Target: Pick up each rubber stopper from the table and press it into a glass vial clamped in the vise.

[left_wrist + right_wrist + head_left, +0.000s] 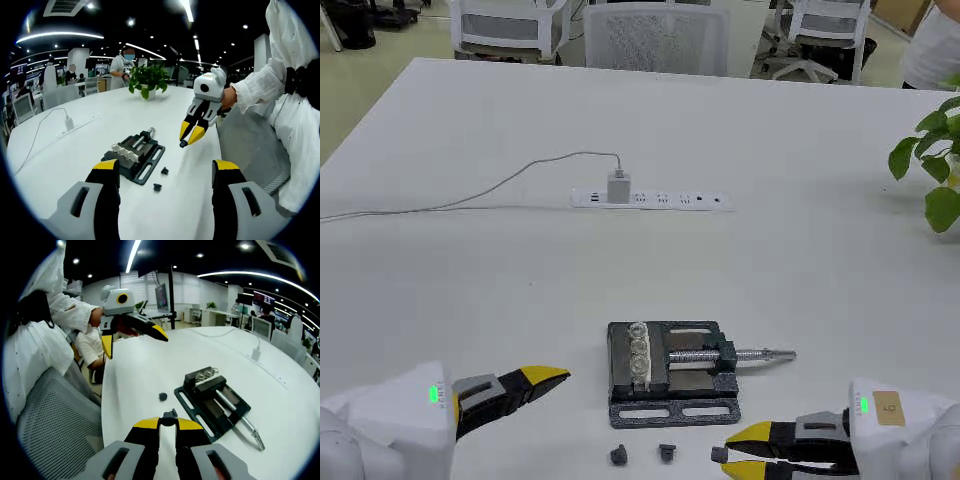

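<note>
A dark vise (672,388) stands near the table's front edge, with three glass vials (638,350) upright in a row in its jaws. Two dark rubber stoppers (618,456) (667,453) lie in front of it. My right gripper (738,452) at the lower right is shut on a third stopper (718,455). That stopper (169,415) sits between the tips of the right gripper (168,422), and in the left gripper view the right gripper (187,136) holds it above the table. My left gripper (545,385) is open left of the vise, its jaws wide apart (165,165).
A white power strip (650,198) with a charger and grey cable lies mid-table. A green plant (932,160) stands at the right edge. Office chairs (650,35) line the far side. A person's white sleeve (255,87) holds the right gripper.
</note>
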Demonstrator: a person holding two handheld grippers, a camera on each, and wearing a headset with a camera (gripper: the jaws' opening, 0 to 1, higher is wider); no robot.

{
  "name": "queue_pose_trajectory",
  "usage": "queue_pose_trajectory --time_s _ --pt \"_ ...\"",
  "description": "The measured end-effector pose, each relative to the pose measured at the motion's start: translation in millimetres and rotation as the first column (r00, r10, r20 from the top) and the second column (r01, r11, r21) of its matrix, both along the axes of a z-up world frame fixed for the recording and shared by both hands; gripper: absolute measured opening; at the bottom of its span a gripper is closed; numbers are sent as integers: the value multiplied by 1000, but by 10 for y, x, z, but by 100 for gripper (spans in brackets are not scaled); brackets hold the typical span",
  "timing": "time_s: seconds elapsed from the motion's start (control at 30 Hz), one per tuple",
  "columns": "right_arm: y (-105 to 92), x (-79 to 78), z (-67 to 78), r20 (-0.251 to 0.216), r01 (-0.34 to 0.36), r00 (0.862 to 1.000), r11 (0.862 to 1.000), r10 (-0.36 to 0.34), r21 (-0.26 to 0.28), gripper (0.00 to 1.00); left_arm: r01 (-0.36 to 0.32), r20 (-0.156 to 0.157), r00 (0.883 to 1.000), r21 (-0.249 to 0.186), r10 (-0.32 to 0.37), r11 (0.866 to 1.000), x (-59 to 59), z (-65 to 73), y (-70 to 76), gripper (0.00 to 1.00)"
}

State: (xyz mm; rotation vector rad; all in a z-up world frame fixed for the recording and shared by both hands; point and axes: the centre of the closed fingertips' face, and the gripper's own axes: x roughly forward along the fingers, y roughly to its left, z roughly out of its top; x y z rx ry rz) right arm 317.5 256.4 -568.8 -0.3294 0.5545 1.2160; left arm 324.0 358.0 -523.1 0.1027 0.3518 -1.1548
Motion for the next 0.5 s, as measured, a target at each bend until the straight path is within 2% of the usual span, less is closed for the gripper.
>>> queue_pose_trajectory --time_s 0.07,0.1,0.2,0.27,0.33,0.4,0.5 --pt "22 -1 104 0 6 1000 1000 -6 28 6 9 5 1000 -14 -9 1000 2 73 -36 71" --pt "42 -10 181 6 4 1000 999 -5 44 6 17 19 1000 -24 -17 1000 2 136 -67 69" --pt "99 -34 371 20 -5 1000 997 3 78 6 37 30 999 -49 -36 998 -12 275 -134 66" --pt "136 -55 496 30 -18 999 995 15 94 6 50 49 998 -66 -47 997 -15 378 -173 62" --pt "179 -80 632 42 -35 999 992 30 119 6 66 44 997 -84 -63 994 -33 462 -211 59" --pt "214 -97 751 47 -46 998 988 39 150 6 80 61 995 -92 -75 993 -42 533 -238 54" --pt "257 -151 924 57 -71 996 982 62 172 6 110 69 992 -109 -103 988 -79 655 -292 47"
